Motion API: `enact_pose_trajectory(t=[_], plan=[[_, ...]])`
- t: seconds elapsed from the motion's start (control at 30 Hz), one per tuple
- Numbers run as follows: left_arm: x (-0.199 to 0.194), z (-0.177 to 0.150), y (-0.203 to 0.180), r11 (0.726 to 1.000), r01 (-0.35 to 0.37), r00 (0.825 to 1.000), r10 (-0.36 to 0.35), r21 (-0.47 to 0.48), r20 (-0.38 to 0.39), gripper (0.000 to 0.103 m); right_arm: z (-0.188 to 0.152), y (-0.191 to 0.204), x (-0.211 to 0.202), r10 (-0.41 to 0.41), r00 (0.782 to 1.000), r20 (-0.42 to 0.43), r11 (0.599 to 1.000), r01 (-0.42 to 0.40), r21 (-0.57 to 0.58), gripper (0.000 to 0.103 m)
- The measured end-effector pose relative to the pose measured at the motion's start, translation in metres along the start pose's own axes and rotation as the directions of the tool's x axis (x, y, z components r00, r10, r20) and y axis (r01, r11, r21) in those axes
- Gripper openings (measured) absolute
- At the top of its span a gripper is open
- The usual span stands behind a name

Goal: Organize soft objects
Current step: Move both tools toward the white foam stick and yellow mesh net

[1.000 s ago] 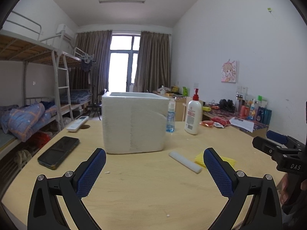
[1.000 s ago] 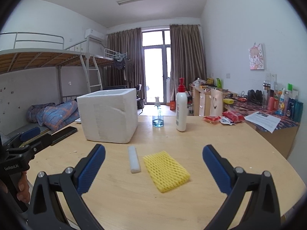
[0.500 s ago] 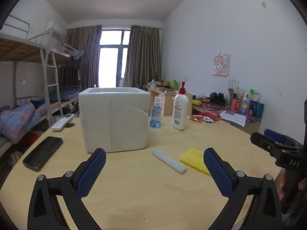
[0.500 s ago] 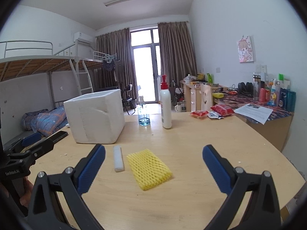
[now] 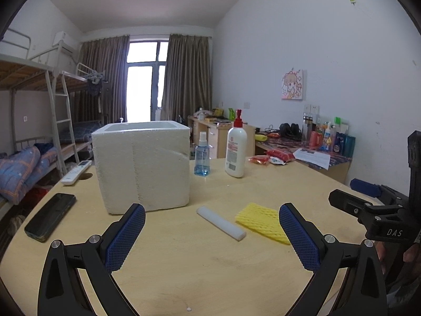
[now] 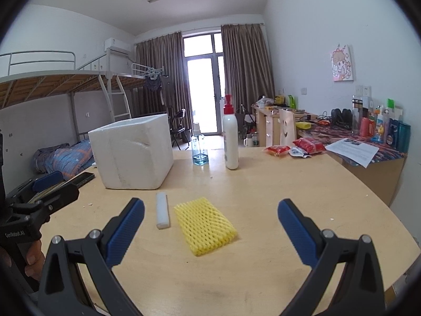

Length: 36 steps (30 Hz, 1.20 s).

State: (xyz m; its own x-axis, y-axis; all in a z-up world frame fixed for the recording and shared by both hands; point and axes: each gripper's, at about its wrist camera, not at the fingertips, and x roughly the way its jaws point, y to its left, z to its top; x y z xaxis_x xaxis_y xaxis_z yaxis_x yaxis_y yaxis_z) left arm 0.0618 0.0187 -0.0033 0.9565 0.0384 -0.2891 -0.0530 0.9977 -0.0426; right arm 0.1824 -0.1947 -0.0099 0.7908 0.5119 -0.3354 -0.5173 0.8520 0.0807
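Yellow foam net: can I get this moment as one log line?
yellow foam net: flat on table, untouched | white foam stick: beside it | both hand-held grippers: open, empty

You cannot see inside the white foam box (image 5: 143,167) from either view; your left finger (image 5: 125,237) hides its near bottom corner; your right finger (image 5: 298,238) covers one end of the yellow foam net (image 5: 259,220); the bottle labels on the far shelf (image 6: 379,126) are too small to read; the worktop (image 6: 263,276) is cut off at the bottom edge.
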Motion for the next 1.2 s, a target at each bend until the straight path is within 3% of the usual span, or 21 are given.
enact_pose_trajectory(t=[0.37, 0.73, 1.2], plan=[[0.009, 0.007, 0.0, 0.999, -0.022, 0.999, 0.021, -0.035, -0.033, 0.102, 0.002, -0.004, 0.0, 0.01, 1.0, 0.003, 1.0, -0.01, 0.003, 0.102], [0.032, 0.007, -0.005, 0.999, -0.036, 0.995, 0.032, -0.034, -0.098, 0.102, -0.002, -0.003, 0.015, -0.005, 0.999, -0.048, 1.0, 0.004, -0.027, 0.102], [0.076, 0.002, -0.007, 0.998, -0.041, 0.974, 0.031, -0.038, -0.226, 0.102, -0.006, -0.006, 0.042, 0.022, 0.991, -0.131, 0.999, -0.027, -0.034, 0.102]])
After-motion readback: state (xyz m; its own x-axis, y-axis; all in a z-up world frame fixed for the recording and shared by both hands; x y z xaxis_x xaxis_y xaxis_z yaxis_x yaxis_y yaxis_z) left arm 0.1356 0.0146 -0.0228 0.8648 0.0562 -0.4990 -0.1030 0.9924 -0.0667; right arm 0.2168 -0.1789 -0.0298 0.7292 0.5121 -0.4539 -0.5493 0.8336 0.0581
